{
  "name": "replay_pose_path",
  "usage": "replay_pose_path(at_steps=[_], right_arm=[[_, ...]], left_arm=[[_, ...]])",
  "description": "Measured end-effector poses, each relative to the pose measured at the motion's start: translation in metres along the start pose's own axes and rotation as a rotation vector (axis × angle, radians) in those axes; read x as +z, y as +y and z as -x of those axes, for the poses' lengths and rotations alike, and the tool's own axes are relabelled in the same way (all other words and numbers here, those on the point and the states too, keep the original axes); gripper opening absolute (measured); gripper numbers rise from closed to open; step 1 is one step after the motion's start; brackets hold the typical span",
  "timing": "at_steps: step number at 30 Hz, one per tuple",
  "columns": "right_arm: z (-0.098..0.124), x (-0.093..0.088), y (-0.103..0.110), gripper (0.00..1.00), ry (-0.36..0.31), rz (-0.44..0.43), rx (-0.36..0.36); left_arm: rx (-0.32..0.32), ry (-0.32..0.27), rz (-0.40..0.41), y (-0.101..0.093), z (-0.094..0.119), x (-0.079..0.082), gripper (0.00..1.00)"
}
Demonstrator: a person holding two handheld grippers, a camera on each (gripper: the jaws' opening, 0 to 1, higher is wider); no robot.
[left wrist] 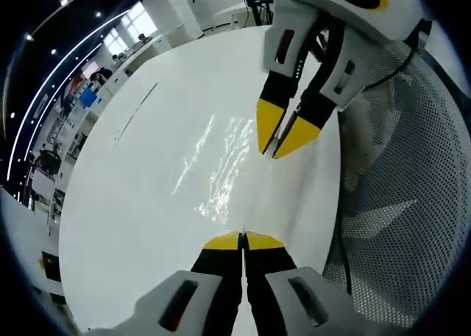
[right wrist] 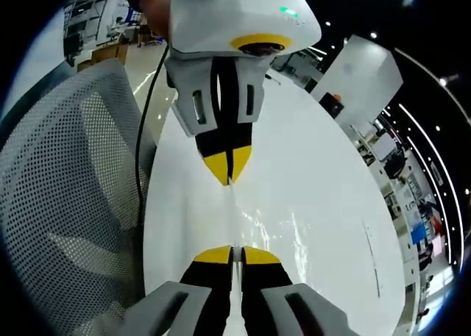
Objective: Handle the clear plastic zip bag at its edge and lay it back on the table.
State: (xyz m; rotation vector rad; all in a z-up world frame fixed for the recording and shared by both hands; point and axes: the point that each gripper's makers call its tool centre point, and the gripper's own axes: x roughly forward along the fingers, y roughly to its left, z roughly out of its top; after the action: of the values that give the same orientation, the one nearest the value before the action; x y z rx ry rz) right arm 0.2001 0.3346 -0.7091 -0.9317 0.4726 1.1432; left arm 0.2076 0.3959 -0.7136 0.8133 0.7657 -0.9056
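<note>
In the left gripper view we see the left gripper (left wrist: 243, 242) at the bottom centre of the frame, its yellow-tipped black fingers (left wrist: 222, 242) pressed together on the near edge of the clear plastic zip bag (left wrist: 221, 167). The bag stretches up from that pinch across the middle of the frame, a glinting, wrinkled transparent sheet over the white bench (left wrist: 132, 204). At the upper right of the same view the right gripper (left wrist: 274, 149) reaches in from above, its yellow fingertips (left wrist: 268, 123) meeting on the far edge of the bag.

In the right gripper view we see the right gripper (right wrist: 232, 255) at the bottom centre with its yellow tips (right wrist: 215, 255) closed on the bag's edge (right wrist: 234, 226), which shows as a thin clear line running up the centre. The left gripper (right wrist: 229, 176) hangs from the top centre, its tips also closed on that same taut edge. The rest of the bag (right wrist: 280, 237) glints just right of centre against the white bench (right wrist: 331, 204).

A grey mesh office chair (right wrist: 66, 189) fills the left side of the right gripper view and stands beside the bench; we also see it at the right of the left gripper view (left wrist: 412, 204). We cannot tell whether the bag touches the bench.
</note>
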Motion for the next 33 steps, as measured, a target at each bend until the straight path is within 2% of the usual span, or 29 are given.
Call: replay_pose_path(at_steps=[14,33], right_arm=[[0.003,-0.004,-0.007,0.00,0.006,-0.016,-0.016],[0.007,-0.022,-0.011,0.00,0.036,-0.043,-0.025]], left_arm=[[0.017,-0.001,0.034,0.011,-0.003,-0.008,0.00],[0.026,0.020,0.073,0.017,-0.001,-0.022,0.00]])
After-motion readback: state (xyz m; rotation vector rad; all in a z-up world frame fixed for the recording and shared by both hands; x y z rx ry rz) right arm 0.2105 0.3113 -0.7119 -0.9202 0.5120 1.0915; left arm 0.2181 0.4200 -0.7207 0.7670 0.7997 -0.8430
